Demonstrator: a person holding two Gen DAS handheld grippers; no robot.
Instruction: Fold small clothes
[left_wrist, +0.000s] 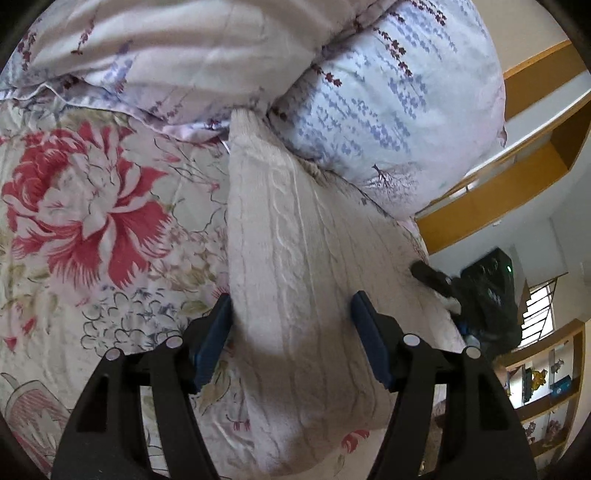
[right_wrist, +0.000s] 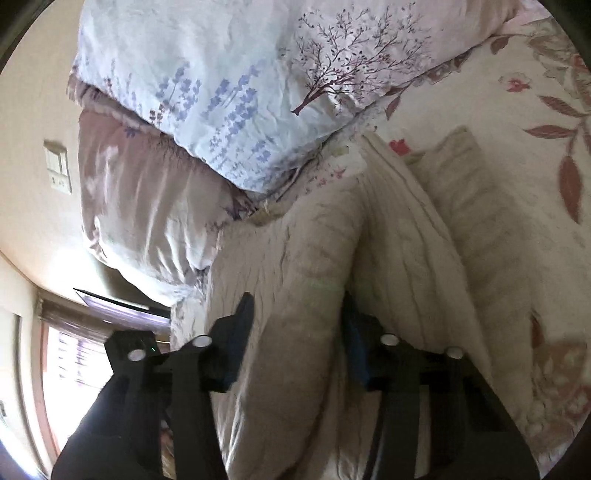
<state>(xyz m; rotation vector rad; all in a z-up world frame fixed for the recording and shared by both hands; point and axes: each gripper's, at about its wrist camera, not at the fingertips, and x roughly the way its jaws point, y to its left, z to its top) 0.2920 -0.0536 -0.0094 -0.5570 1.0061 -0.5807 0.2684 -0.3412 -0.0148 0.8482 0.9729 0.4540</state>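
Folding looks partly done, as far as these two views can show. The cream cable-knit sweater (left_wrist: 295, 280) lies on the bed (left_wrist: 92, 229), over the flowered bedsheet, with its far end tucked up against the lavender-print pillow (left_wrist: 388, 110) and the bunched quilt (left_wrist: 166, 55). In the left wrist view it reads as a long, narrow band running away from the camera, which suggests the sides have already been brought in. In the right wrist view the knit (right_wrist: 303, 280) is humped into a thick roll with a second layer lying beside it to the right, so at least one fold seems to be in place there.

The left claw (left_wrist: 291, 321) stands apart, one blue pad on each side of the near part of the band, straddling the cloth rather than pinching it; no fabric is squeezed between the pads. The right claw (right_wrist: 297, 325) also has its fingers either side of the raised roll, but the picture is blurred and the roll fills the gap, so I cannot tell whether it is gripping or only surrounding the cloth.

What is left, by my reading: the long band has yet to be doubled end to end into a compact bundle, and the layers smoothed flat. No other small clothes show in either view, so how many pieces remain is unknown.
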